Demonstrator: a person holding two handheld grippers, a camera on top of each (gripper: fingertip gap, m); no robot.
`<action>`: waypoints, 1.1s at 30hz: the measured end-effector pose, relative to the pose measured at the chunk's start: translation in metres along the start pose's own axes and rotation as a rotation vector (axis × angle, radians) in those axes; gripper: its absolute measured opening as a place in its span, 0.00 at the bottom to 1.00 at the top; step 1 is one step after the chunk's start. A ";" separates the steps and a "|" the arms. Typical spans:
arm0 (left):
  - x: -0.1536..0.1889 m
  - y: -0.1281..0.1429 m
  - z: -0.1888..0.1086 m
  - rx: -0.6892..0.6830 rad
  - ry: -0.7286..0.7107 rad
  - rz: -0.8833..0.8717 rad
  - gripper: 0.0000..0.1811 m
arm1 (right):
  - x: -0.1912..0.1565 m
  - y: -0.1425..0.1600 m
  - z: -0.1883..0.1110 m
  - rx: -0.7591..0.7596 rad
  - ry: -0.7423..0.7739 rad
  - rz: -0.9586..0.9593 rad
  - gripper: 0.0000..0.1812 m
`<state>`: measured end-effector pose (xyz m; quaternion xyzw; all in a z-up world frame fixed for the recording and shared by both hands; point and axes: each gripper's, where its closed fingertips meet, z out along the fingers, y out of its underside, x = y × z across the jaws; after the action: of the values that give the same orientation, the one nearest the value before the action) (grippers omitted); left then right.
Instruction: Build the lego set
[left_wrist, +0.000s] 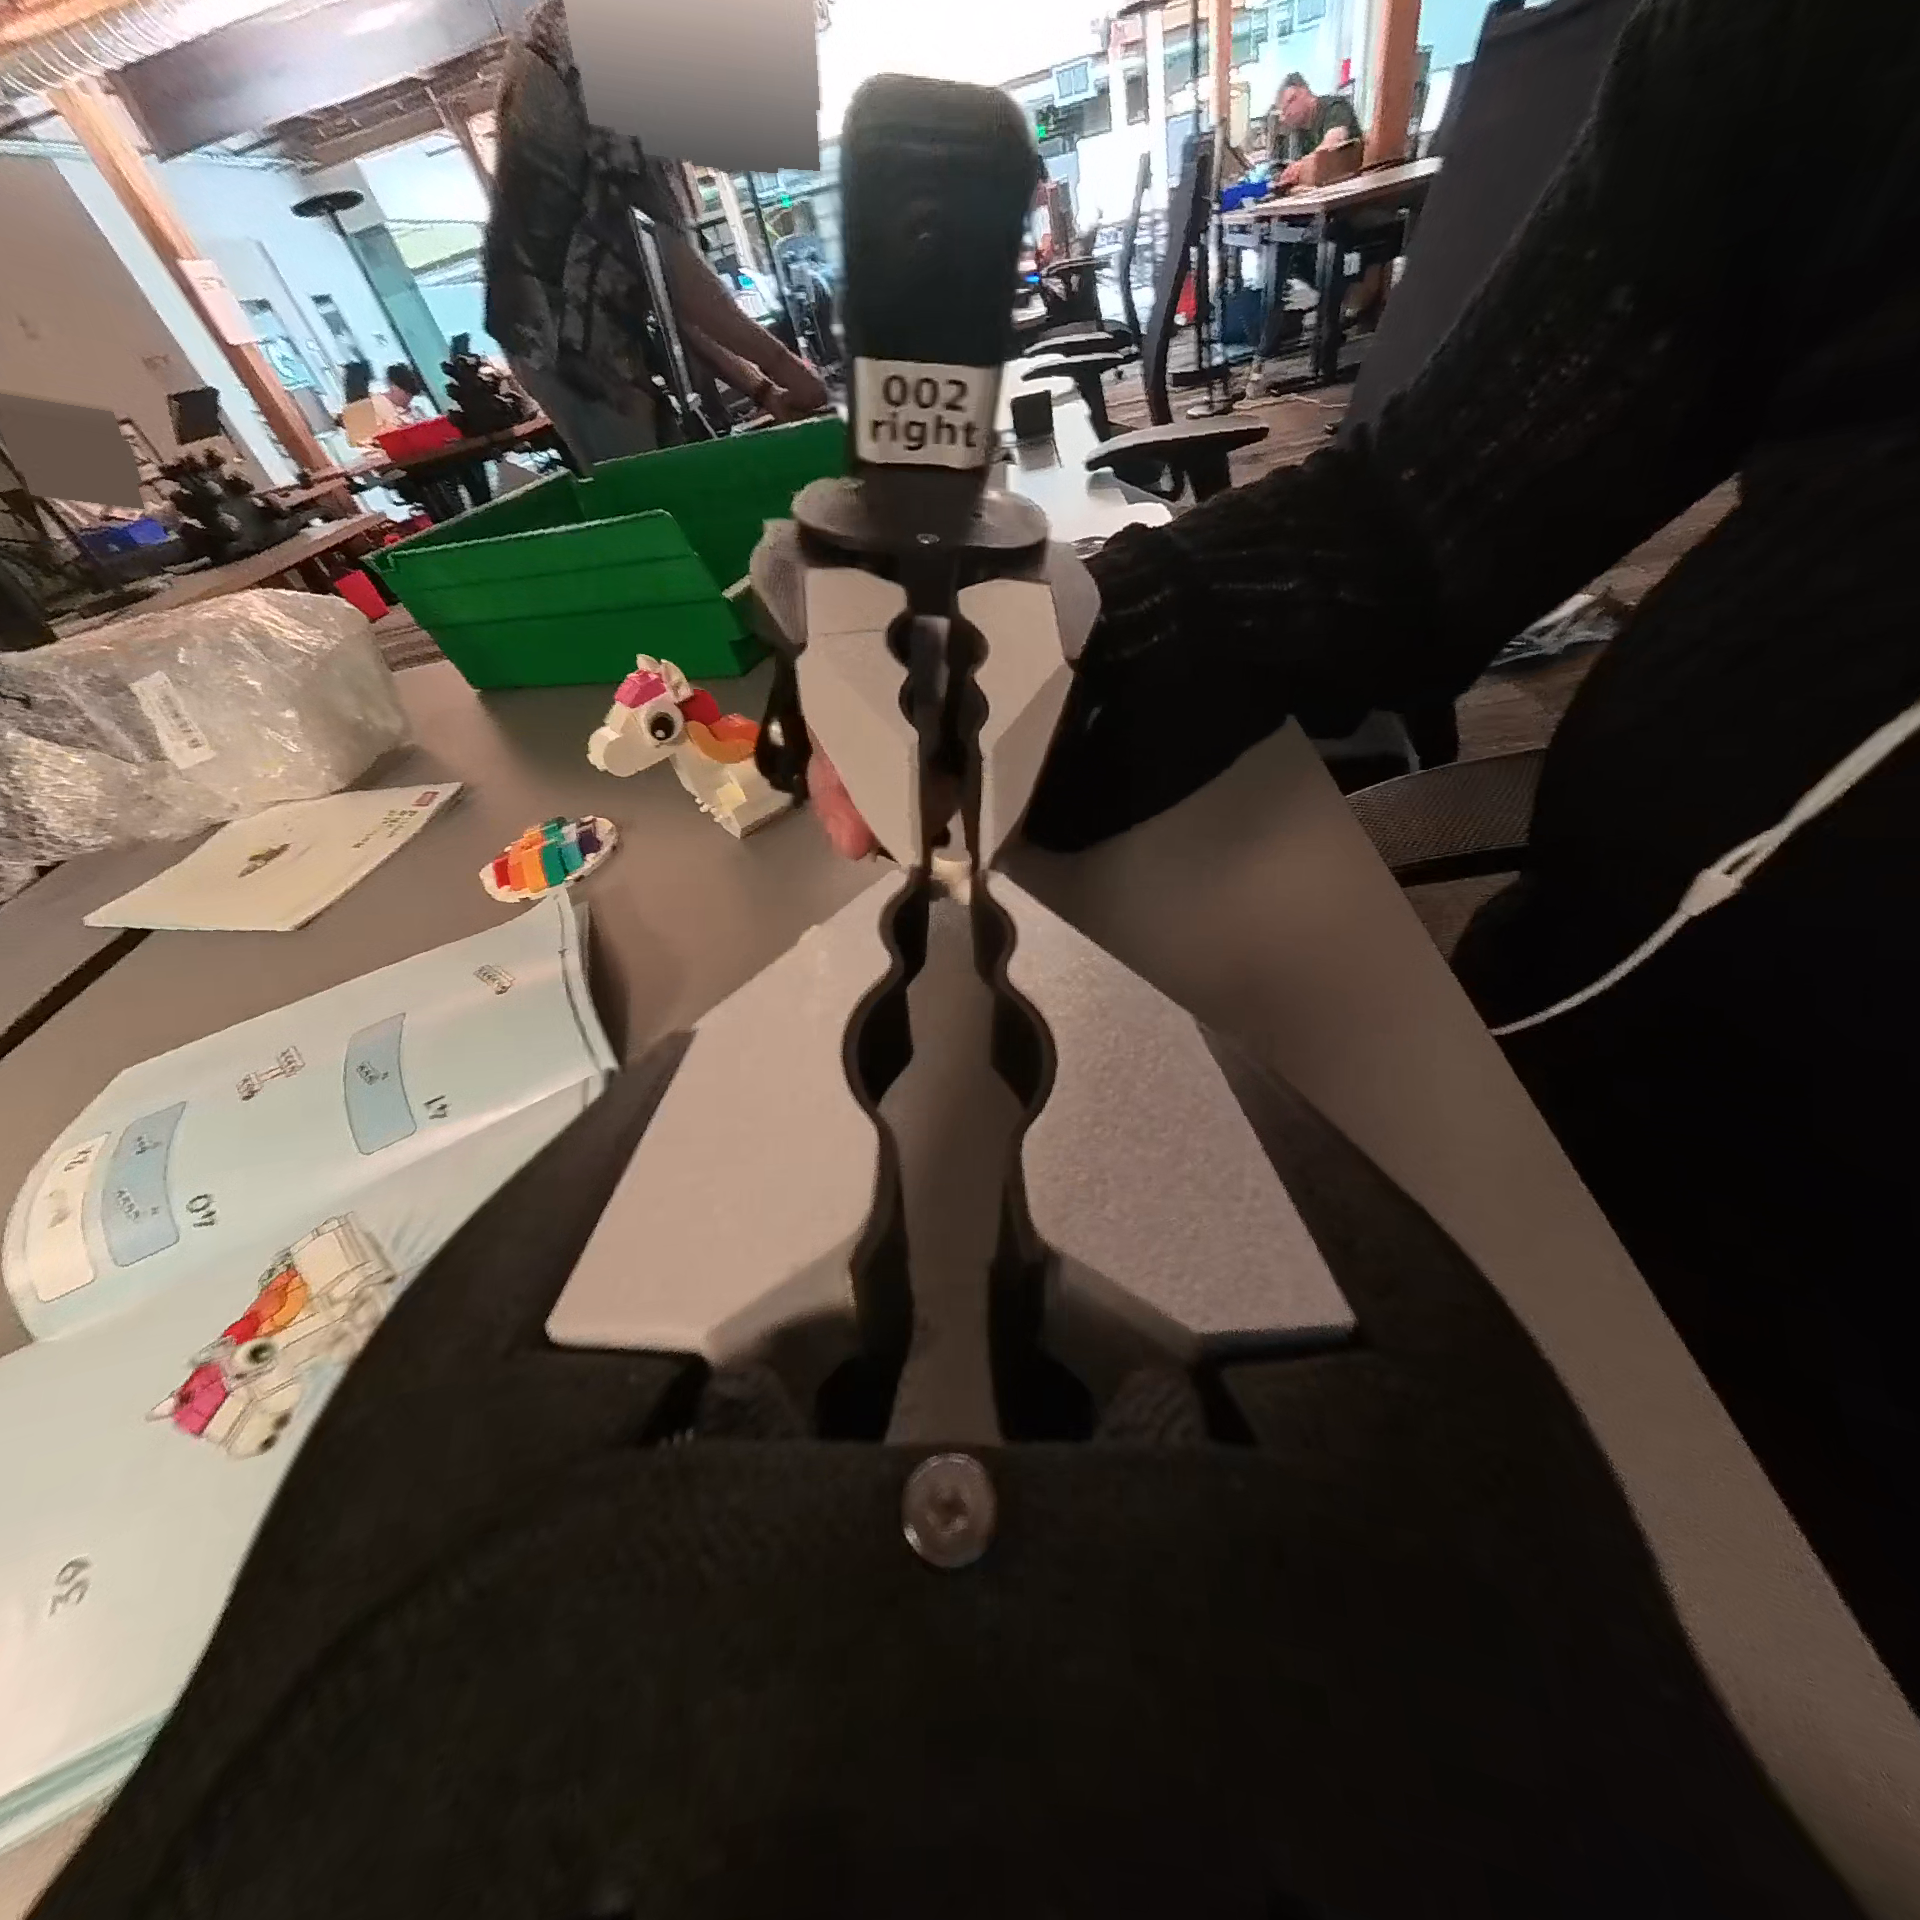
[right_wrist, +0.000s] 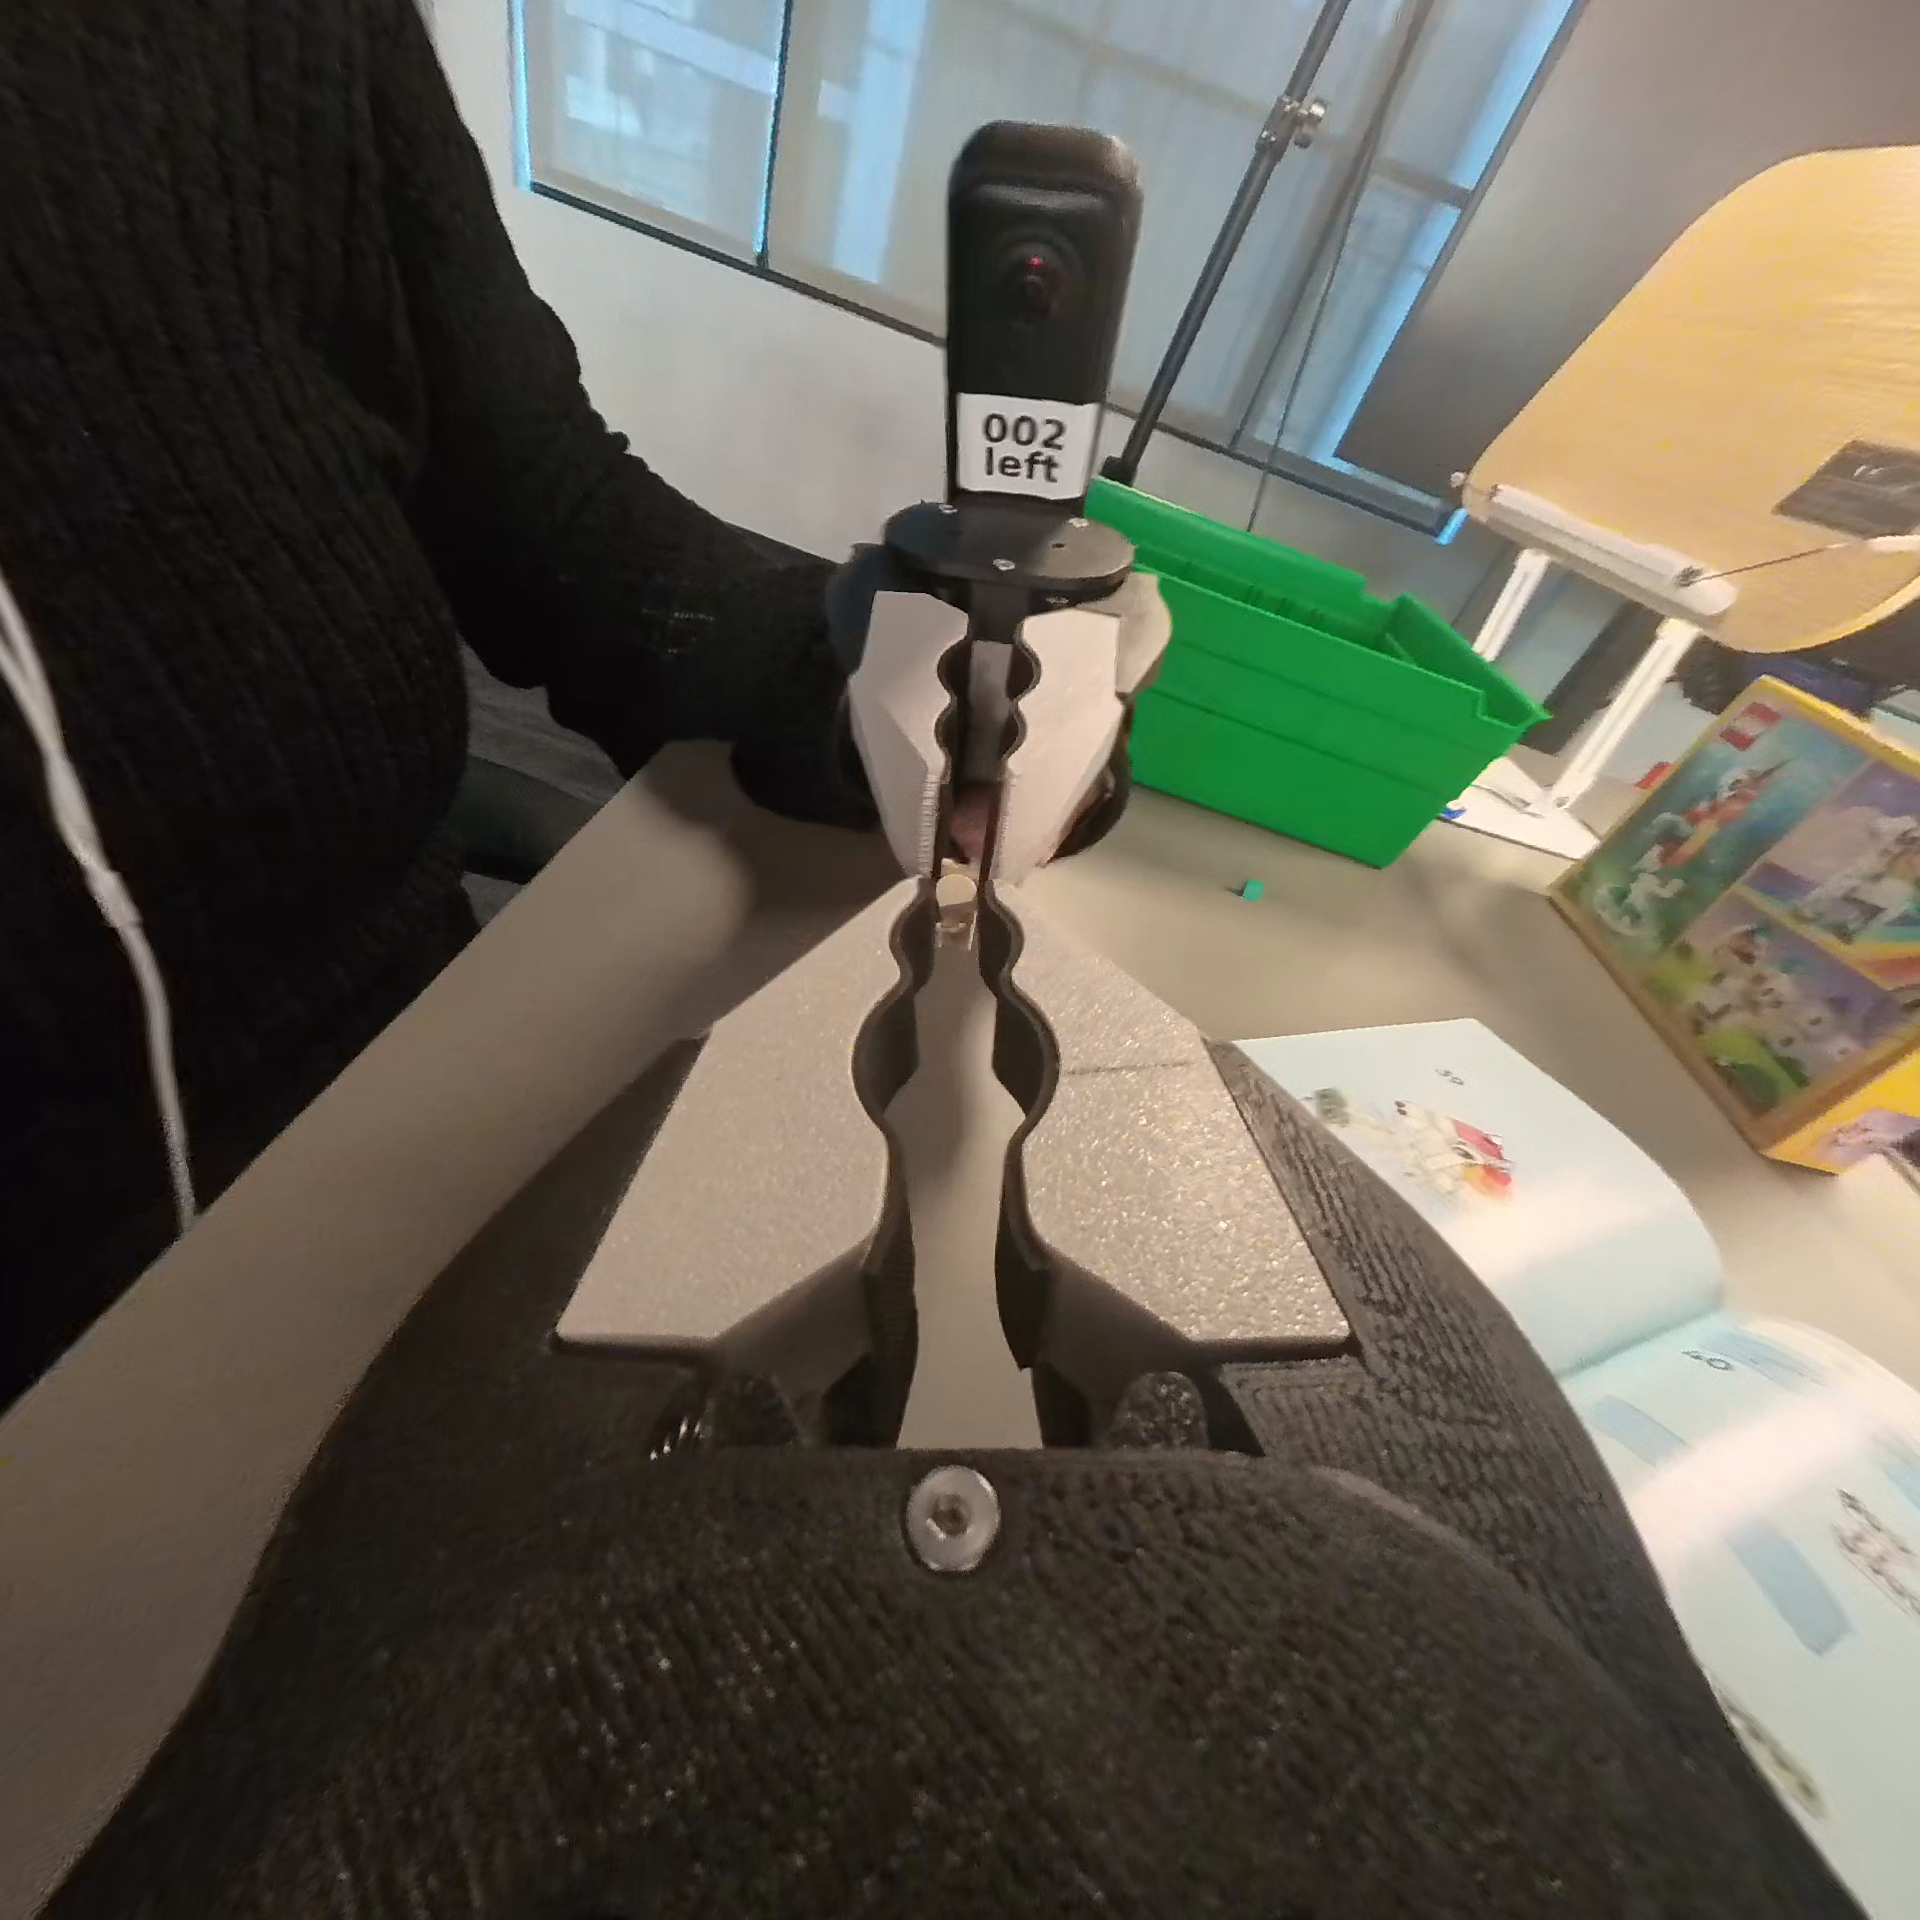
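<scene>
My two grippers meet tip to tip above the grey table's near edge. My left gripper (left_wrist: 948, 881) is shut on a small white lego piece (left_wrist: 951, 883). My right gripper (right_wrist: 956, 906) is shut on a small white piece (right_wrist: 956, 920) in the same spot. I cannot tell whether this is one piece or two pressed together. The right gripper also shows in the left wrist view (left_wrist: 940, 821), and the left gripper in the right wrist view (right_wrist: 968, 831). A part-built white unicorn model (left_wrist: 686, 748) with a coloured mane stands farther back on the table.
An open instruction booklet (left_wrist: 291, 1143) lies beside the grippers and also shows in the right wrist view (right_wrist: 1507, 1195). A small plate of coloured bricks (left_wrist: 549, 854), a second booklet (left_wrist: 281, 852), green bins (left_wrist: 582, 592), a wrapped plastic bundle (left_wrist: 177, 707), the set's box (right_wrist: 1745, 914) and a loose green brick (right_wrist: 1252, 888) are around.
</scene>
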<state>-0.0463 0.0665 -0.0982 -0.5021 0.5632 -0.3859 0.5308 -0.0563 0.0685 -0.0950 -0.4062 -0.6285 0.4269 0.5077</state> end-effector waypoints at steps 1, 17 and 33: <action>-0.003 -0.001 -0.001 0.004 -0.021 0.008 0.04 | 0.003 -0.001 0.000 0.000 0.026 -0.017 0.03; -0.031 -0.012 -0.013 0.032 -0.290 0.136 0.04 | 0.033 -0.010 0.006 0.019 0.343 -0.140 0.03; -0.017 0.018 0.001 -0.156 -0.154 0.107 0.04 | 0.016 0.014 -0.001 -0.216 0.211 -0.376 0.09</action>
<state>-0.0495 0.0868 -0.1125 -0.5393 0.5749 -0.2722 0.5518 -0.0564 0.0880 -0.1037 -0.3764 -0.6787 0.2103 0.5945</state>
